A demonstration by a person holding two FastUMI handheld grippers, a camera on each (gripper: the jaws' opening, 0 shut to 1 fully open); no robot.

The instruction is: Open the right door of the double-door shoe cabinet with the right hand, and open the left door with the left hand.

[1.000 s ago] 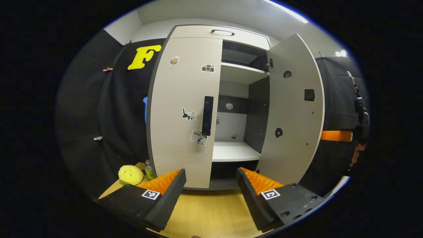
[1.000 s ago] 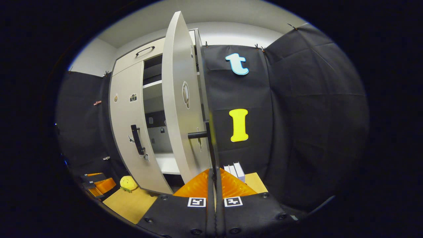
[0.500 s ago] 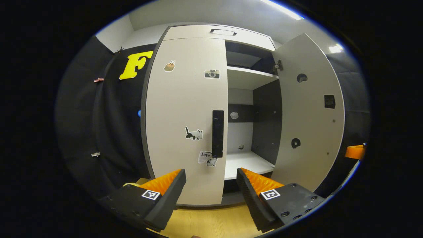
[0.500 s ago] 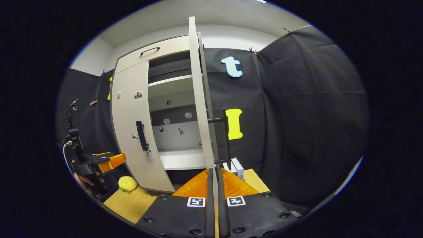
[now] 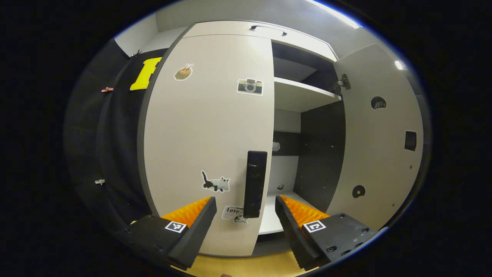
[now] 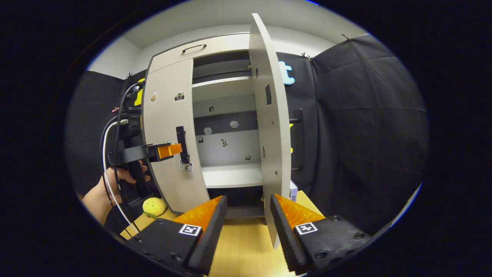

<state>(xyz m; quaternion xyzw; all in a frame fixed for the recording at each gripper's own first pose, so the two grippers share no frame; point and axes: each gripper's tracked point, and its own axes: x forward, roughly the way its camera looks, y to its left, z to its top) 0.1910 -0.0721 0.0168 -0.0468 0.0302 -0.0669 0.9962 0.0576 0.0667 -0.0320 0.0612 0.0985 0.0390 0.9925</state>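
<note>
Left gripper view: left gripper (image 5: 245, 215) spread wide, holding nothing, fingers flanking the lower end of the left door's handle (image 5: 255, 184) without touching it, handle seen in the gap between them. Left door (image 5: 209, 127) shut, flush with the shoe cabinet (image 5: 265, 35), stickers on its face. Right door (image 5: 378, 134) swung well out, inner face showing, bare shelves (image 5: 303, 98) and dark inner wall exposed between the two doors. Right gripper view: right gripper (image 6: 248, 221) also spread wide, empty, clear of everything; right door (image 6: 271, 119) seen nearly edge-on, its free lower edge dropping just beside the right-hand finger, its handle (image 6: 299, 140) on the far side. Left gripper (image 6: 169, 151) farther off at the left door's handle (image 6: 182, 144), a hand (image 6: 125, 176) gripping it, cable trailing. Open wooden floor (image 6: 244, 246) ahead of the fingers; yellow plush toy (image 6: 154, 206) low beside the left door; small box (image 6: 293, 191) behind the open door's foot.
</note>
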